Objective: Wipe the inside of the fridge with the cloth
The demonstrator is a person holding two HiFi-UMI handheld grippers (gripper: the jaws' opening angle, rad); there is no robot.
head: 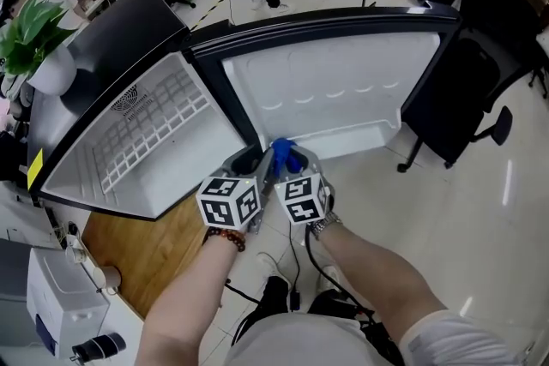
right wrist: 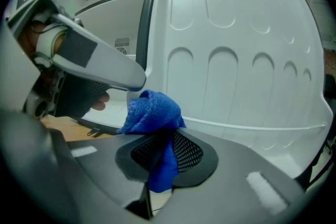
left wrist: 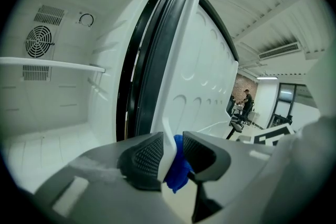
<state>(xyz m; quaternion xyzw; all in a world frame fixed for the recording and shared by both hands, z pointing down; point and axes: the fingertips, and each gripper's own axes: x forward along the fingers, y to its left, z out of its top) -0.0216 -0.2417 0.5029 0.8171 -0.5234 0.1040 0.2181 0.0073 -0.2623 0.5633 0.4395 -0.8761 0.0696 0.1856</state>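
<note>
The right hand-held gripper [right wrist: 157, 148] is clamped on the blue cloth [right wrist: 152, 113]. Its two mesh pads pinch the middle of the fabric. A loose bunch swells out past the tips toward 12 o'clock, and a short tail hangs back toward 6 o'clock.

In the head view the cloth pokes up just beyond the two marker cubes, at about 12 o'clock from them. It sits right at the dark hinge line where the fridge [head: 154, 152] meets its open door [head: 343, 90]. The white compartment with its wire shelf spreads toward 10 o'clock and the door liner toward 1 o'clock.

The left hand-held gripper [left wrist: 173, 152] lies just beside the right one, at about 10 o'clock from the cloth in the right gripper view. Its jaws stand apart. A thin white edge of the door runs up between them and lies against one pad. The cloth shows as a blue lump in the gap beside the other pad, just beyond the tips and not in this gripper's grip.

The fridge rests on a wooden desk [head: 120, 246].
</note>
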